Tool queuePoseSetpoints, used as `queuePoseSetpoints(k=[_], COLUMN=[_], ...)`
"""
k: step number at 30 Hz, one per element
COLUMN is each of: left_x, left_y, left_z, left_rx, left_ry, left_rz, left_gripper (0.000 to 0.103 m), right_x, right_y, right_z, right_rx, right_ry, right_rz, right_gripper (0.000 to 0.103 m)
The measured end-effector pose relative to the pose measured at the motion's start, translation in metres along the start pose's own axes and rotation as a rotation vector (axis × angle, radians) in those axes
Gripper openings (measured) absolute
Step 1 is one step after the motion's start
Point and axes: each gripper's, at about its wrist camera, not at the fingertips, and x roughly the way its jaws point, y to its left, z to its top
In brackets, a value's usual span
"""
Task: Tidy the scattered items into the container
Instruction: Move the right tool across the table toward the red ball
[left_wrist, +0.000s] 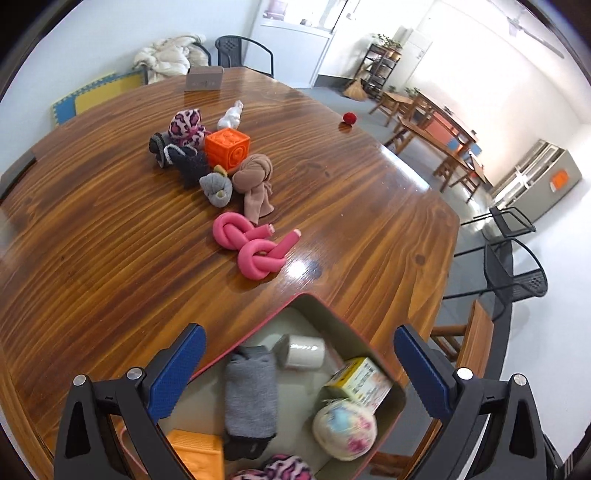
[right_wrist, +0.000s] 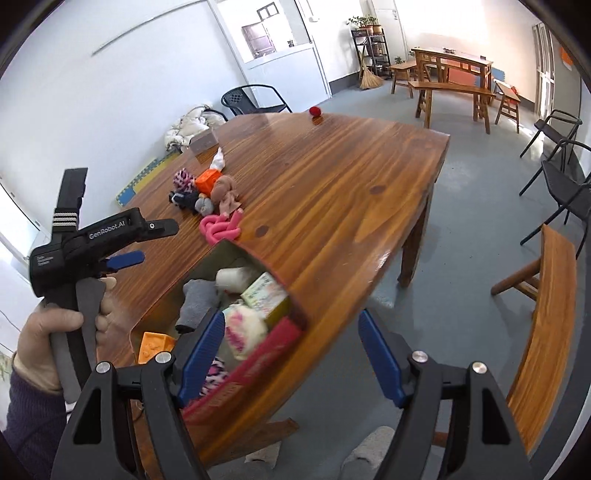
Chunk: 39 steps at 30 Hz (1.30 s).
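Sitting at the worktop (left_wrist: 110, 229) edge, the box (left_wrist: 397, 400) holds a grey sock (left_wrist: 251, 395), tape roll (left_wrist: 304, 350), carton (left_wrist: 360, 380) and ball (left_wrist: 345, 430); both grippers' jaws gape empty

The black body of the left gripper (right_wrist: 122, 258), seen from the right wrist camera, carries the white lettering "GenRobot.AI" along its upper arm, and a smaller white label lower on the same body is too small to read. The yellow-and-white box (left_wrist: 360, 380) inside the container (left_wrist: 391, 417) has print on its faces, but it is blurred and illegible, as is the marking on the small brown box (left_wrist: 204, 78) on the table's (left_wrist: 110, 240) far edge
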Motion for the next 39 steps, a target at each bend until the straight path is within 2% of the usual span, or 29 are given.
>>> queuePoseSetpoints(k=[3,5,11,14,18,20,24,27,30,34,36,39], left_x=[0.004,0.006,0.016,0.027,0.037,0.039,0.047,0.059,0.073,0.093,0.102,0.11], left_y=[-0.012,-0.014,-0.013,-0.001,0.014,0.02,0.027,0.028,0.025,0.012,0.003,-0.006], left_z=[0.004,0.006,0.016,0.028,0.052,0.063,0.081,0.088,0.09,0.086,0.088,0.095], left_rx=[-0.021,-0.047,-0.059,-0.114,-0.171,-0.19,-0.23,-0.241,-0.271,-0.329,-0.346,-0.386], left_ry=[-0.004,0.008,0.018,0.019,-0.017,-0.05,-0.075,-0.048,-0.03,-0.013,-0.01,-0.033], left_rz=[0.069,0.078,0.132,0.108,0.097,0.075,0.105,0.114,0.119,0.12,0.15,0.24], left_gripper=[0.103,0.103,0.103,0.103,0.103,0.103,0.103,0.103,0.103,0.103,0.103,0.103], right_x=[-0.016,-0.019,-0.002,0.019,0.051,0.066,0.1,0.125,0.153,0.197,0.218,0.254], right_y=[-0.027,-0.044,-0.069,-0.073,-0.068,-0.063,-0.057,-0.06,-0.055,-0.055,-0.055,-0.062], right_z=[0.009,0.017,0.055,0.077,0.118,0.141,0.189,0.223,0.252,0.285,0.298,0.324], right_rx=[-0.013,0.007,0.021,0.006,-0.037,-0.061,-0.112,-0.08,-0.108,-0.126,-0.16,-0.232], right_ry=[-0.016,-0.019,-0.02,0.012,0.044,0.058,0.063,0.079,0.098,0.17,0.195,0.208], right_rz=[0.0,0.015,0.059,0.079,0.064,0.095,0.068,0.083,0.077,0.112,0.127,0.128], right_gripper=[0.079,0.08,0.08,0.08,0.08,0.079,0.079,0.079,0.08,0.08,0.08,0.08])
